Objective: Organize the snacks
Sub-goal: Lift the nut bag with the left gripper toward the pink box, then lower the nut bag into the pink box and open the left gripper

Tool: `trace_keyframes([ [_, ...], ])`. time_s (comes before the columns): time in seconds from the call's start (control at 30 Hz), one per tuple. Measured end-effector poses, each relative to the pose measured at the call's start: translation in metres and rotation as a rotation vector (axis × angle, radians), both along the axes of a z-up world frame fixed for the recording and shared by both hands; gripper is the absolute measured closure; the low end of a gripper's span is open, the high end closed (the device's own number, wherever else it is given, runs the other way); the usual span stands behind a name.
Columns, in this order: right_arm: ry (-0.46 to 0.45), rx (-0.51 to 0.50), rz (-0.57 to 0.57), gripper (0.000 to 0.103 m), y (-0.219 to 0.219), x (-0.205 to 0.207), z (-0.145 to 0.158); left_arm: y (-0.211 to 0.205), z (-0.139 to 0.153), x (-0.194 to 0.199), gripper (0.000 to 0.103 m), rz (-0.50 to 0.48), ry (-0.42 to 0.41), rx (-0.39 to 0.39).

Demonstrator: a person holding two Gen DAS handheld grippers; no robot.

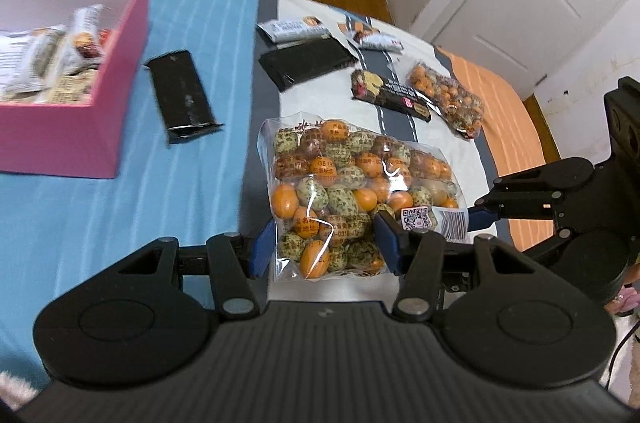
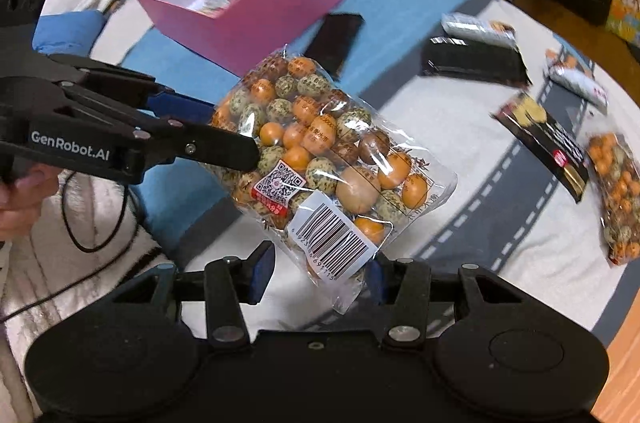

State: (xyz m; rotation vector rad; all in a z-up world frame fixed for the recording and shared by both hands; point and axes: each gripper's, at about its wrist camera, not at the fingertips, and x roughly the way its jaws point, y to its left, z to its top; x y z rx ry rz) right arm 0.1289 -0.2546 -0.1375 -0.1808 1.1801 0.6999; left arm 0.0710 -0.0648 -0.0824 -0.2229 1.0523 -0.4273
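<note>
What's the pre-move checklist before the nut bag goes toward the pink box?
1. Left gripper on clear bag of coated nuts: ok, fingers clamp its near end.
2. Right gripper on the same bag: ok, holds the barcode corner.
3. Bag clear of the bed: ok, hangs lifted in the right wrist view.
4. Pink box open on top: ok.
5. Room in the box: cannot tell, packets already inside.
6. Black packet lies beside the box: not ok, near the path.

Two nut bags [image 1: 352,191] [image 1: 448,99], one pink box [image 1: 68,131].
</note>
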Motion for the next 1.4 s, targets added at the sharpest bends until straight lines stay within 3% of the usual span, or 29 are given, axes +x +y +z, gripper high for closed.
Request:
trace_keyframes([
  [0.4, -0.125, 0.074, 0.061, 0.050, 0.062, -0.011, 0.048, 0.070, 0.059, -0.037, 0.051, 0.099, -0.132, 0.042],
  [0.8, -0.211, 0.132, 0.141, 0.050, 0.158, 0.048, 0.075, 0.168, 0.089, -0.001, 0.051, 0.237, -0.221, 0.077],
  [1.1, -0.178, 0.165, 0.133, 0.051, 0.219, 0.114, 0.064, 0.233, 0.074, 0.069, 0.050, 0.272, -0.197, 0.093],
  [1.4, -0.095, 0.170, 0.090, 0.051, 0.276, 0.156, 0.012, 0.292, 0.026, 0.123, 0.048, 0.283, -0.105, 0.109],
])
